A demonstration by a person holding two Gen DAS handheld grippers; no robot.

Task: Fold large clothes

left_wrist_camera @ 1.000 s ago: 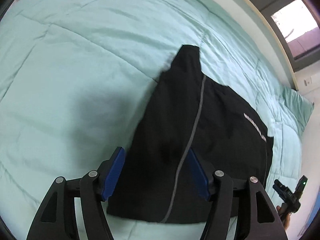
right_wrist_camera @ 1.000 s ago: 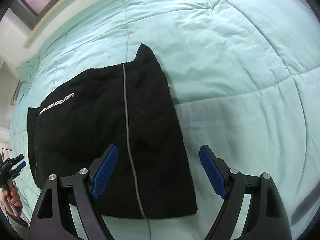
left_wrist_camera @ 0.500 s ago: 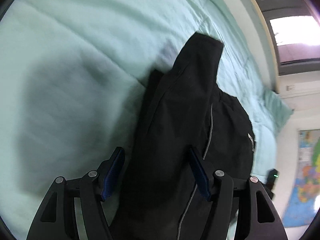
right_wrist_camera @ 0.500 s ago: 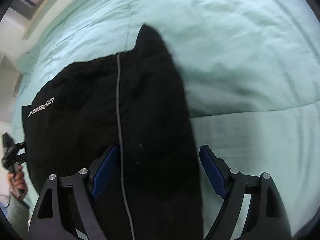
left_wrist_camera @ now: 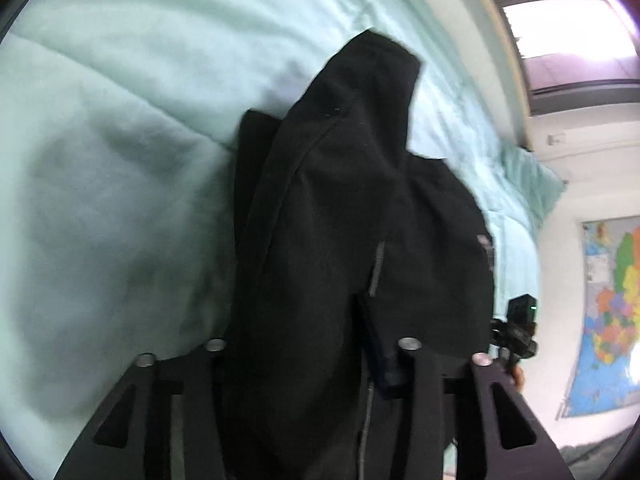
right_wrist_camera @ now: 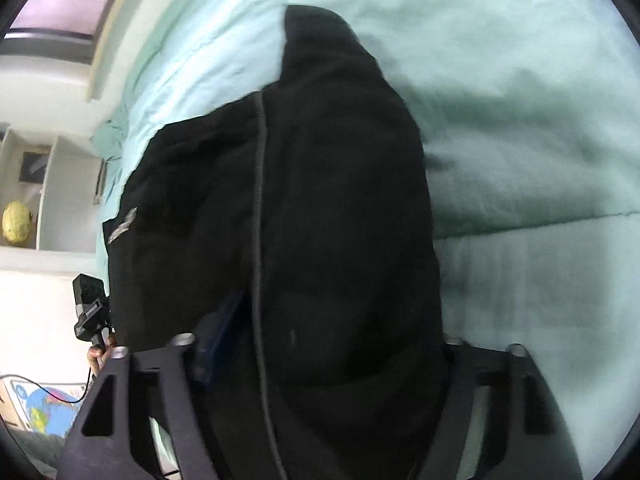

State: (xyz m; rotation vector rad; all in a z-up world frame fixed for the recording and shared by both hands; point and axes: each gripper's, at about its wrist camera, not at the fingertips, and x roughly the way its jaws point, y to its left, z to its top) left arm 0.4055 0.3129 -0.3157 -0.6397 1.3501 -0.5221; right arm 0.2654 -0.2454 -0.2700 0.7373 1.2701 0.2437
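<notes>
A black garment [left_wrist_camera: 340, 208] with a thin grey stripe lies on a mint-green quilt [left_wrist_camera: 120, 140]. In the left wrist view its near edge bunches up between the fingers of my left gripper [left_wrist_camera: 304, 320], whose jaws are closing on the cloth; the left pad is buried under fabric. In the right wrist view the same garment [right_wrist_camera: 320, 180] fills the gap of my right gripper [right_wrist_camera: 332, 328], also closing, with its blue left pad [right_wrist_camera: 224, 332] against the cloth and the right pad hidden.
The quilt [right_wrist_camera: 520, 120] spreads wide around the garment. A window [left_wrist_camera: 568, 28] runs along the bed's far side. A map [left_wrist_camera: 608, 312] hangs on the wall. White shelves hold a yellow round thing [right_wrist_camera: 18, 224]. The other hand's tool [right_wrist_camera: 90, 308] shows at the garment's edge.
Both grippers have dropped and tilted down onto the garment's near edge. Their jaws have narrowed, and the cloth now bunches up between the fingers and hides most of the blue pads.
</notes>
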